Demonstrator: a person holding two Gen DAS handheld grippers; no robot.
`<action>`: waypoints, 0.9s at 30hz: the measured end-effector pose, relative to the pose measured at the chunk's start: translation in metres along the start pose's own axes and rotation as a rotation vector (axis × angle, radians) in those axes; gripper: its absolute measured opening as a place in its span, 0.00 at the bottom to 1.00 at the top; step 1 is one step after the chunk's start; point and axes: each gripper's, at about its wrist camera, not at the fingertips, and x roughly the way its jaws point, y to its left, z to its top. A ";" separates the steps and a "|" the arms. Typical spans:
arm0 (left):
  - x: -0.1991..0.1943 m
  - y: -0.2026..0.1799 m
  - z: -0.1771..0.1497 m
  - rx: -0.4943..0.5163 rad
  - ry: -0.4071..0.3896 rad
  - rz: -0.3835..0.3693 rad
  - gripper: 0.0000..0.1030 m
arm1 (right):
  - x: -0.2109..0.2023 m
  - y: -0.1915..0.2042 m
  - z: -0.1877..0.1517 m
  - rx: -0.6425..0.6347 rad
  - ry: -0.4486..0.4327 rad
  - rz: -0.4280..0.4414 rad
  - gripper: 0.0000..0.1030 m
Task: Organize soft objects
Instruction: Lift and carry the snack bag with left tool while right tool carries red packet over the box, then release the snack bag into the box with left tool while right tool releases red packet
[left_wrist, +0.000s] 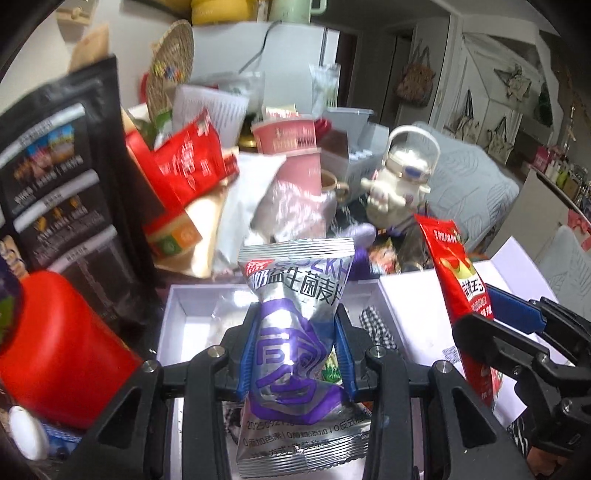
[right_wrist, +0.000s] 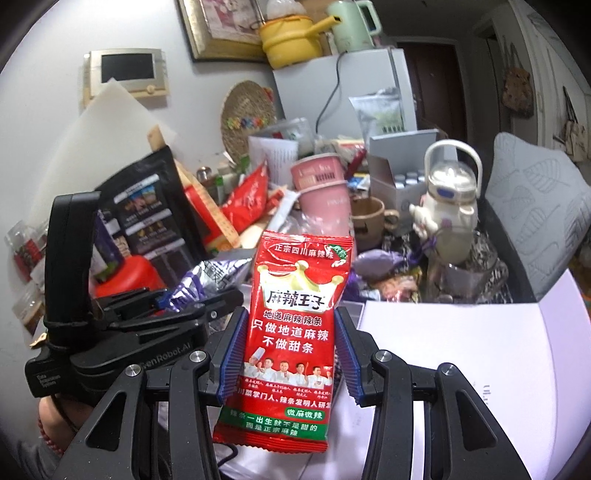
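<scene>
My left gripper (left_wrist: 297, 347) is shut on a silver and purple snack packet (left_wrist: 295, 332) and holds it upright above an open white box (left_wrist: 173, 314). My right gripper (right_wrist: 290, 350) is shut on a red spicy-strip packet (right_wrist: 291, 332), also upright. In the left wrist view the red packet (left_wrist: 458, 280) and the right gripper (left_wrist: 517, 332) show at the right. In the right wrist view the left gripper (right_wrist: 177, 299) with the silver packet (right_wrist: 210, 277) shows at the left. A checkered item (left_wrist: 376, 325) lies in the box.
A cluttered pile stands behind: a black pouch (left_wrist: 62, 192), red bags (left_wrist: 184, 162), pink cups (right_wrist: 325, 192), a white kettle-shaped bottle (right_wrist: 447, 199), a brown mug (right_wrist: 369, 218). A red container (left_wrist: 55, 347) is at the left. The white box lid (right_wrist: 480, 350) lies at the right.
</scene>
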 end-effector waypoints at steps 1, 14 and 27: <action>0.004 -0.001 -0.002 0.004 0.013 0.005 0.35 | 0.002 0.000 0.000 0.002 0.005 0.001 0.45; 0.044 -0.003 -0.017 0.043 0.121 0.034 0.35 | 0.033 -0.010 -0.010 0.036 0.077 0.023 0.45; 0.071 -0.001 -0.022 0.023 0.216 0.060 0.35 | 0.066 -0.012 -0.025 0.035 0.170 -0.032 0.45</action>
